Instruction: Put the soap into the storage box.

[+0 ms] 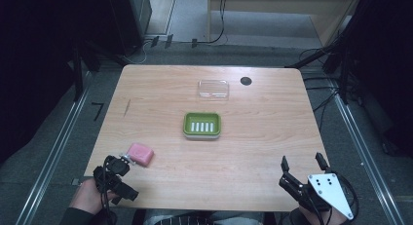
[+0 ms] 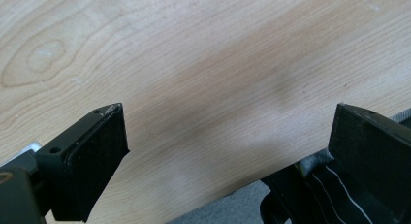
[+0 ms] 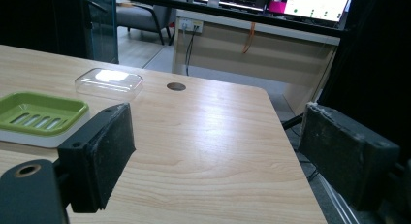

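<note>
Near the front-left corner of the wooden surface (image 1: 243, 161), a pink soap bar (image 1: 140, 154) is lying flat, well to the near left of the green soap dish (image 1: 202, 125), which is sitting at the middle. Just in front of the soap, the left hand-held gripper (image 1: 127, 159) is resting low with its jaws spread wide apart, gripping nothing; its own view is showing bare wood between them. Right and nearer than the dish, the right hand-held gripper (image 1: 301, 162) is hovering at the front edge, jaws also parted and empty. Beyond the dish, a clear plastic lid (image 1: 213, 89) is lying beside a dark round hole (image 1: 246, 81).
</note>
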Tool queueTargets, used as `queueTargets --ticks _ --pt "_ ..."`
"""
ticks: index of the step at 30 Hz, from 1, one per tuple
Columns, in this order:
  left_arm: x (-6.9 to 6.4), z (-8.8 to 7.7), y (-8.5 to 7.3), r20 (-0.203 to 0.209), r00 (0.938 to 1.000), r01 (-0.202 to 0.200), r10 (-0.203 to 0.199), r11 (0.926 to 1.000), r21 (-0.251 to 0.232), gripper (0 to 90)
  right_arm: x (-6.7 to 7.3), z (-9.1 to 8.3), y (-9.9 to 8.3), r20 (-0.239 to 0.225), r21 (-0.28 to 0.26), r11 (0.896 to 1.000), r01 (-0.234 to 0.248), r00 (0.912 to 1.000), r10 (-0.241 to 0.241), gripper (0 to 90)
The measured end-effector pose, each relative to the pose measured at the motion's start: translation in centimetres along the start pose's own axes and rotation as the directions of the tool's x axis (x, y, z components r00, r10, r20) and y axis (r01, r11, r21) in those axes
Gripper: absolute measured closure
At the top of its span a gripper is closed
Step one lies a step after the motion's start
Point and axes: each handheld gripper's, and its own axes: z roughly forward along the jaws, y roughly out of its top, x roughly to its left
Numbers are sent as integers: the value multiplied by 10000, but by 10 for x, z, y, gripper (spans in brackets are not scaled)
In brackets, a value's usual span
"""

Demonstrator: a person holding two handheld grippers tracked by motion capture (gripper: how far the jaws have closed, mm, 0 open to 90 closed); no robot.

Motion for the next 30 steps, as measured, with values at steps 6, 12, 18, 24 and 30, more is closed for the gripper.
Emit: queueTargets --ticks 6,12,18,24,30 --pt "-1 -4 3 15 10000 98 -97 9991 -415 9 0 1 0 -21 45 10000 -50 10000 50 127" --pt "-1 -7 6 29 9998 209 -207 9976 -664 9 -1 1 -1 21 42 10000 -77 10000 77 127" --pt "0 -9 11 9 9999 118 -118 9957 -920 9 -2 0 -1 -9 56 10000 -63 10000 63 127" --pt "0 -11 13 28 9998 201 -200 9944 -1039 9 -2 1 -1 -14 70 10000 -35 10000 35 127" --pt "-1 -12 15 99 9997 226 -217 9941 -1061 9 -1 1 -1 -38 69 10000 68 10000 -68 127"
